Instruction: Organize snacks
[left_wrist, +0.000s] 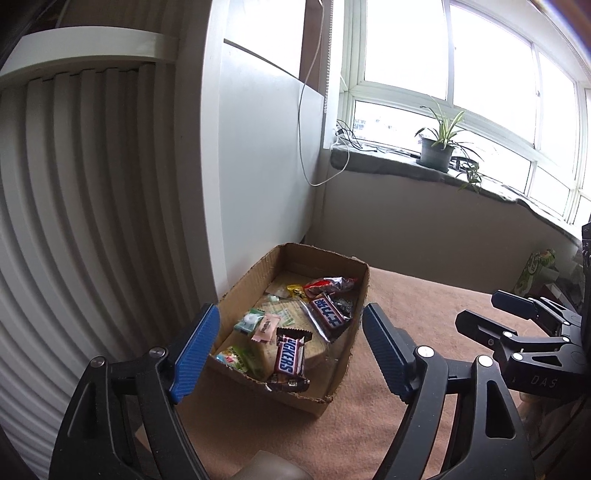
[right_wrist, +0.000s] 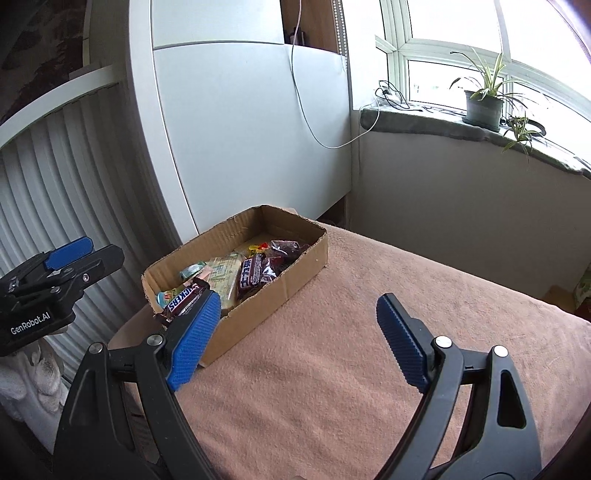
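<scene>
Two wide-open, empty grippers, left gripper (left_wrist: 290, 349) and right gripper (right_wrist: 299, 338), face a shallow brown cardboard box (left_wrist: 343, 363) of light, crinkly, slippery snacks like a brown Snickers bar (left_wrist: 290, 360), probably best pinched across its middle

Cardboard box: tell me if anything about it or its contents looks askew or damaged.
The shallow brown cardboard box has ragged, torn edges, worst at its near corner. Inside, the brown Snickers bar sits tilted up on the other snacks rather than lying flat. Nothing has spilled onto the pink cloth.
</scene>
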